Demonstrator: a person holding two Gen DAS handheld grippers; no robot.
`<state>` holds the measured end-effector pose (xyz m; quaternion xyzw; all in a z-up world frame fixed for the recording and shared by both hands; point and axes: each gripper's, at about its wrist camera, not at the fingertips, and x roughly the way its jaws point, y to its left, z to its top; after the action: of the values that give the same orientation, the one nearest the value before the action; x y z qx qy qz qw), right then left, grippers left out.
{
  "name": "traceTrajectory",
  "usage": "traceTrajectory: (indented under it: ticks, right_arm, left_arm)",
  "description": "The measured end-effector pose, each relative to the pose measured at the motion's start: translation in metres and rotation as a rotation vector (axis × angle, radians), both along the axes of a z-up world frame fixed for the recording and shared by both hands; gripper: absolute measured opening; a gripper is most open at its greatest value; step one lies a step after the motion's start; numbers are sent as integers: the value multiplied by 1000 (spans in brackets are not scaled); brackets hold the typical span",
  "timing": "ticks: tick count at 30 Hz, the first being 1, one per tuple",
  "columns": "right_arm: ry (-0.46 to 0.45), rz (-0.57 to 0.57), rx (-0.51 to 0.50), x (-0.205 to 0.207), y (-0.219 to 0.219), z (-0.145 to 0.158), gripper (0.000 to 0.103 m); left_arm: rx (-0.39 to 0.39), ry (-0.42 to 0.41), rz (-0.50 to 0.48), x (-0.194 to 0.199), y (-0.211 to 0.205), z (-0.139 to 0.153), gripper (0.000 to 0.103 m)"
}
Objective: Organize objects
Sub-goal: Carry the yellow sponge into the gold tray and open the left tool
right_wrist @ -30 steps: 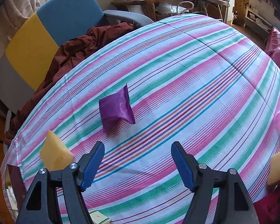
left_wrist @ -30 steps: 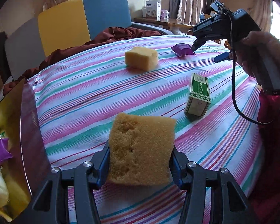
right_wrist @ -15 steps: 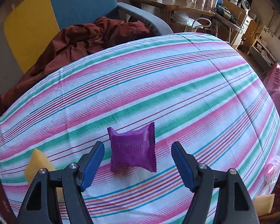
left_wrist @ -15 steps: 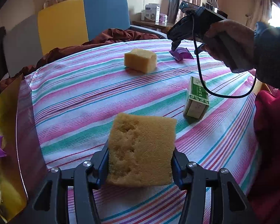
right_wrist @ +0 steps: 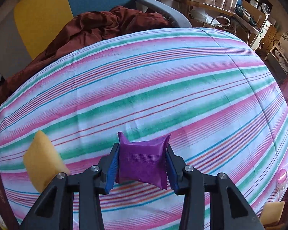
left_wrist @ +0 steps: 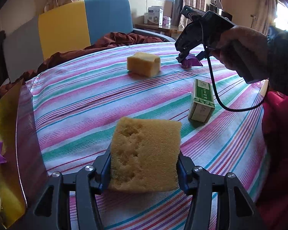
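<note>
My left gripper [left_wrist: 144, 170] is shut on a yellow sponge [left_wrist: 144, 151], held upright just above the striped tablecloth [left_wrist: 86, 99]. At the table's far side a hand holds my right gripper [left_wrist: 189, 59] steeply downward over a purple packet [left_wrist: 192, 63]. In the right wrist view, the right gripper [right_wrist: 142, 172] is closing its jaws, and the blue pads touch both sides of the purple packet [right_wrist: 144, 159]. A second yellow sponge [left_wrist: 144, 66] and a green box [left_wrist: 202, 100] lie loose on the cloth.
A gold-lined box [left_wrist: 7, 118] at the left edge holds a purple packet and pale items. A maroon cloth [right_wrist: 98, 25] lies over the blue and yellow chair behind the table. A pink round object [right_wrist: 283, 178] and a sponge piece [right_wrist: 272, 210] sit at the right edge.
The right gripper moved over the purple packet, came down around it and narrowed its jaws from wide apart to touching it. The left gripper kept still with its sponge.
</note>
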<state>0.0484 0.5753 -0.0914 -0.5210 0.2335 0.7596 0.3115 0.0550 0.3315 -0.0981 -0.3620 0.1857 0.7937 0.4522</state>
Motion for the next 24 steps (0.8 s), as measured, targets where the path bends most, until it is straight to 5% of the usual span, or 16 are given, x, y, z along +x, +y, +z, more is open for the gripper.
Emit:
traceTrajectory:
  ticks: [11, 24]
  right_arm:
    - [89, 64, -107, 24, -60, -3, 44]
    - [66, 118, -25, 17, -63, -3, 44]
  left_arm:
    - [-18, 12, -1, 2, 2, 1, 55]
    - [27, 6, 34, 8, -17, 41, 54]
